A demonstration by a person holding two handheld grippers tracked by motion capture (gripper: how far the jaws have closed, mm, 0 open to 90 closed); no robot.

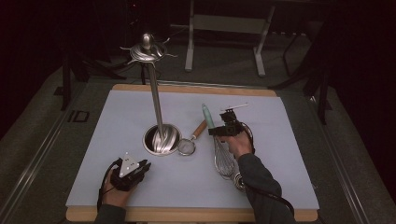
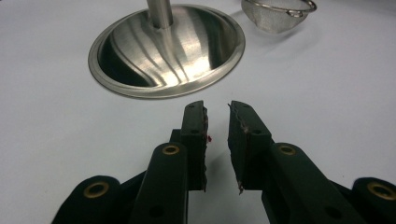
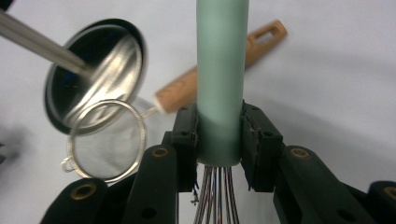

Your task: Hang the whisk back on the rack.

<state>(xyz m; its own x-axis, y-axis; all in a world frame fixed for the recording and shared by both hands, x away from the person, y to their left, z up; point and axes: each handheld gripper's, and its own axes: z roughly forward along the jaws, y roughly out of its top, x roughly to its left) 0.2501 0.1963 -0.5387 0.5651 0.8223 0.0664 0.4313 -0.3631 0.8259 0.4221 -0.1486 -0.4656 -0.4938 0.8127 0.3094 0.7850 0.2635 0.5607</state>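
At three o'clock of the stand base (image 1: pixel 161 139), my right gripper (image 3: pixel 219 135) clamps the whisk (image 3: pixel 221 79), handle toward twelve, wires toward six.

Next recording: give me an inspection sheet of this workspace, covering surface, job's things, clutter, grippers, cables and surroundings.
Surface: pale sheet over a wooden board, flat and dry.
Job's things: whisk with a green handle; steel hanging stand with a round base and hooks on top; small strainer with a wooden handle, lying beside the stand's base.
Clutter: nothing seen.
Grippers: right hand-held gripper clamped on the whisk handle just above the wires; left hand-held gripper empty, jaws slightly apart, facing the stand's base.
Cables: one black cable trails along the right sleeve, another loops at the left hand.
Surroundings: dark floor, a metal frame behind the table.
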